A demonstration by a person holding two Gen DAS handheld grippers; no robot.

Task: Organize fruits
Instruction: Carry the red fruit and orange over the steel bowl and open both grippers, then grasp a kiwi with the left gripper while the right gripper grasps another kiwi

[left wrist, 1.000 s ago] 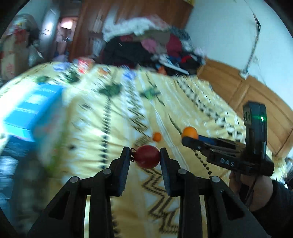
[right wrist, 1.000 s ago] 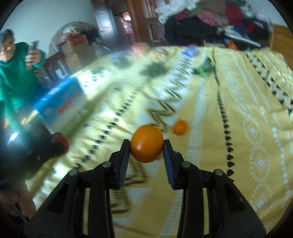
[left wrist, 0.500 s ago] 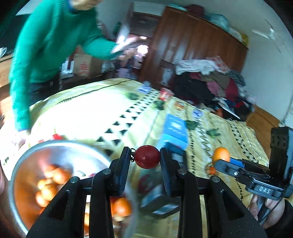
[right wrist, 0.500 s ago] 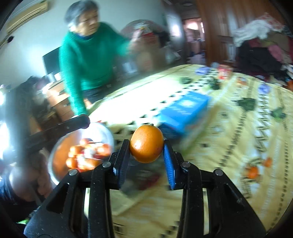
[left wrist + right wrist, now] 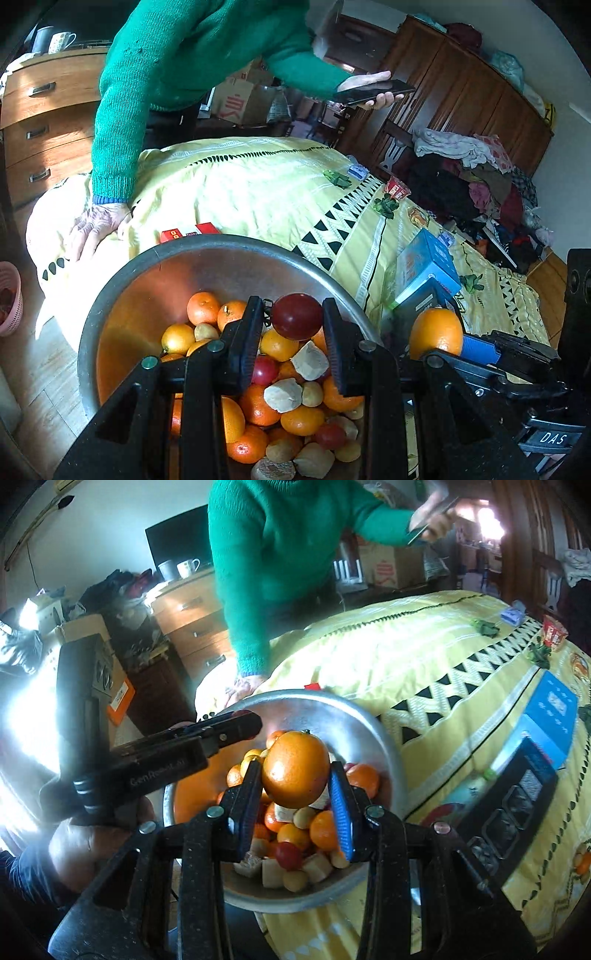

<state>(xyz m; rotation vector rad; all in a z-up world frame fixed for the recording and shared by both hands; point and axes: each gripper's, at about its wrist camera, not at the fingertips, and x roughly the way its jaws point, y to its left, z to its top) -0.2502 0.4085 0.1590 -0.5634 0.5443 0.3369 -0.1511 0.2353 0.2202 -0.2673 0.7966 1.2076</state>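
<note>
My left gripper is shut on a dark red round fruit and holds it above a large steel bowl. The bowl holds several oranges, red fruits and pale chunks. My right gripper is shut on a big orange, also above the bowl. In the left wrist view the right gripper with its orange is just right of the bowl. In the right wrist view the left gripper reaches in over the bowl's left rim.
The bowl sits at the edge of a bed with a yellow patterned cover. A person in a green sweater leans a hand on the bed behind the bowl. A blue box and dark box lie right of the bowl.
Both grippers swung left from the middle of the bed to over the steel bowl, each still holding its fruit. The bowl now fills the lower view.
</note>
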